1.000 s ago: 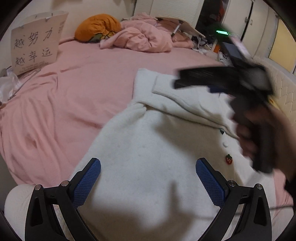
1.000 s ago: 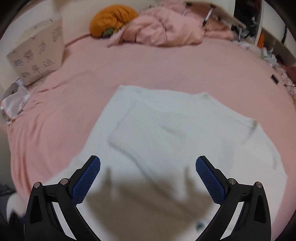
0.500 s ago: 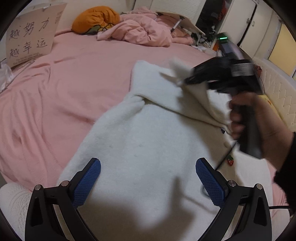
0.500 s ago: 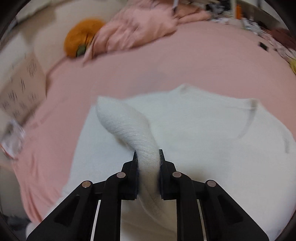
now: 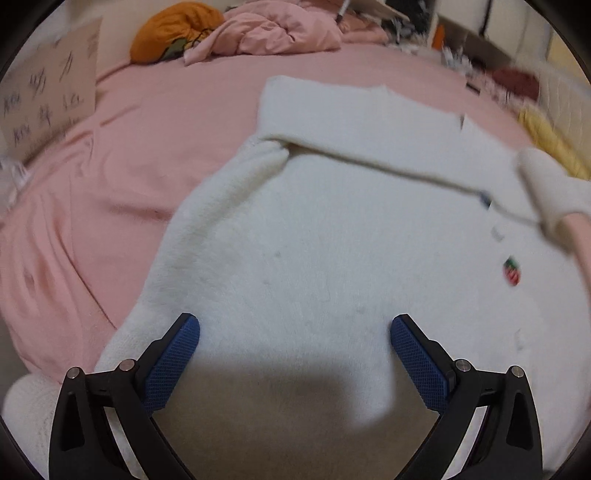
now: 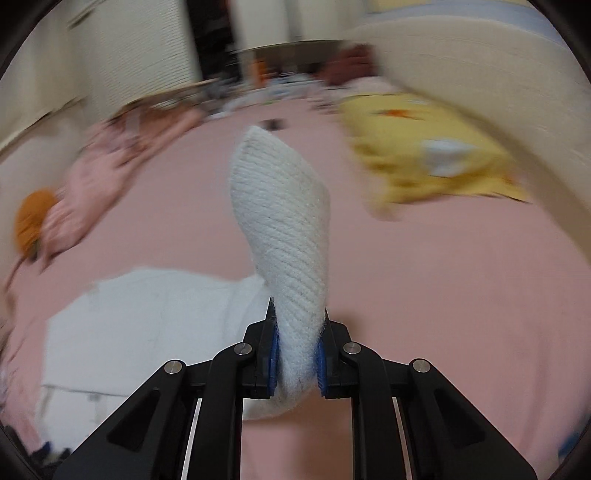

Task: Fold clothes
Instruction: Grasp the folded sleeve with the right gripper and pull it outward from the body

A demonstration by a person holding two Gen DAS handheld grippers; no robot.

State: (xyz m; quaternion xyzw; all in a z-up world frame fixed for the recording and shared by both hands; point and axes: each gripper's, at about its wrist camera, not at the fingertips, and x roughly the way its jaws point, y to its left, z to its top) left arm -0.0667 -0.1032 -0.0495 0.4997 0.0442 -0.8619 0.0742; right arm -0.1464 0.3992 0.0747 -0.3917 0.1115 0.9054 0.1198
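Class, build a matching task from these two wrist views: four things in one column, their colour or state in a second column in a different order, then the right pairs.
Things:
1. left gripper
2. right gripper
3. bedsheet
4. strawberry patch

States:
A. pink
B. red and green
C. shut on the white cuff
D. open over the white cardigan

Pairs: 1-D, 2-C, 3-A, 4-B

Non-task items only. Pink bed sheet (image 5: 155,155) fills the left half of the left wrist view, wrinkled. Upper left: brown cardboard sign with dark handwritten characters (image 5: 51,96), blurred, unreadable. Top centre: rounded orange cushion (image 5: 173,29), touching a crumpled pink blanket (image 5: 277,33) to its right. Right wrist view, upper right: yellow printed cloth (image 6: 432,155) lying on the sheet, motion-blurred. Cream padded wall panel (image 6: 498,62) behind it.
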